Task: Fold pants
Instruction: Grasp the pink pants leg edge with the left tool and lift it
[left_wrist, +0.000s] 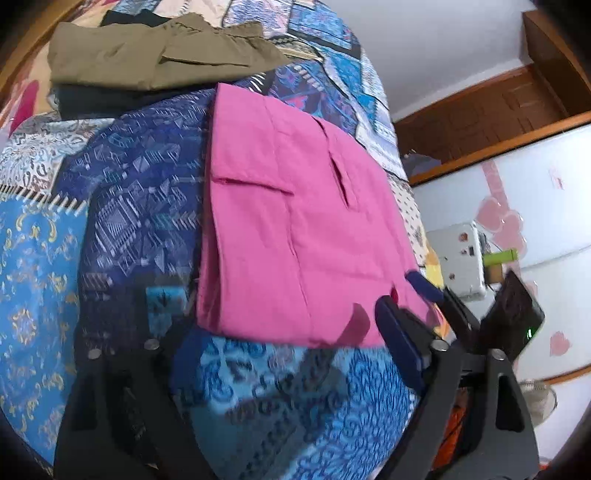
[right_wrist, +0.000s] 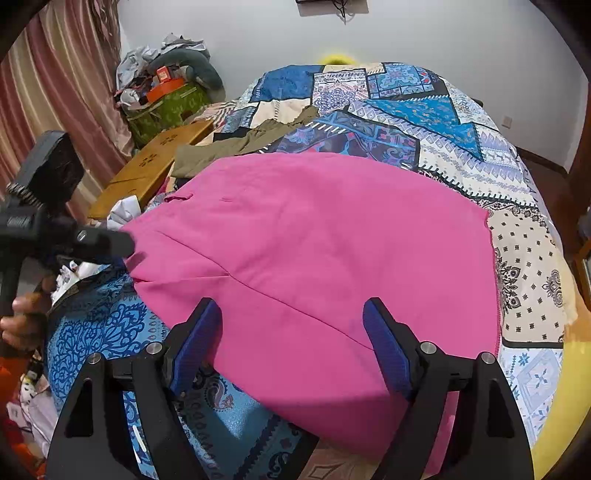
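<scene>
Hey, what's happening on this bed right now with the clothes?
A person is folding pants on a patchwork bedspread, using a hand-held gripper in each hand. The pink pants lie folded flat in front. The right hand-held gripper hangs open over their near edge, holding nothing. The left hand-held gripper is open too, just off the pants' corner. Farther back lie olive-green pants, already folded, on top of a dark garment.
</scene>
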